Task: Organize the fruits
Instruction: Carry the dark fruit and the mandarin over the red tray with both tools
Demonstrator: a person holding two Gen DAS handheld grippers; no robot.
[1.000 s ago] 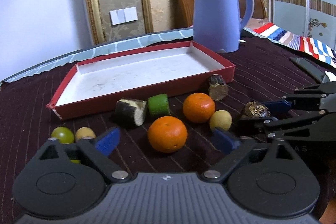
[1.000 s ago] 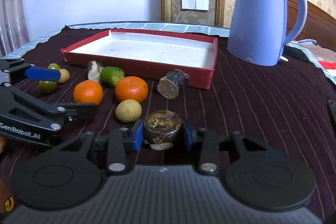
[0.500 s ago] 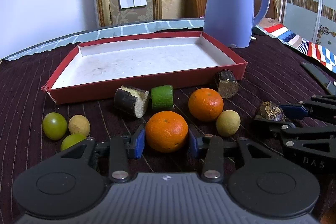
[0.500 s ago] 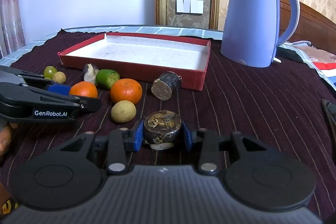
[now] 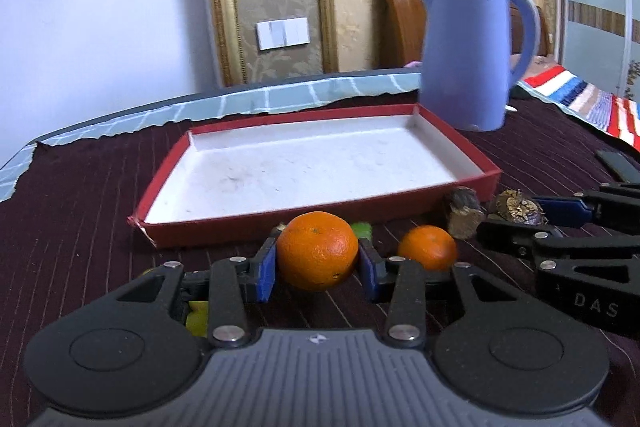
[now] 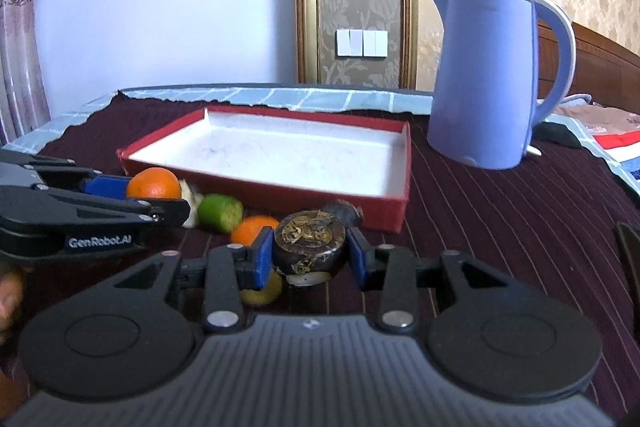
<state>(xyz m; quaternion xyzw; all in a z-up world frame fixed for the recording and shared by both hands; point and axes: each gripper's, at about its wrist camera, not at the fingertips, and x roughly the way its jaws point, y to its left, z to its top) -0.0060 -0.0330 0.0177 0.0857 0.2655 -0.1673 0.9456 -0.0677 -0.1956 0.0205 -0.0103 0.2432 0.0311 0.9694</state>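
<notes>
Two tools, left (image 5: 318, 263) round orange (image 5: 317, 250), right (image 6: 310, 253) round dark fruit (image 6: 309, 241).

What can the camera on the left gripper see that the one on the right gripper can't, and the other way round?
Only the left wrist view shows the dark flat object lying near the striped blanket, and the patterned cabinet door behind it. Only the right wrist view shows the curtain and the cut green fruit in full. Both show the red tray, the blue kettle, the wall switch, the left gripper closed on an orange, and the right gripper closed on a brown round fruit.
</notes>
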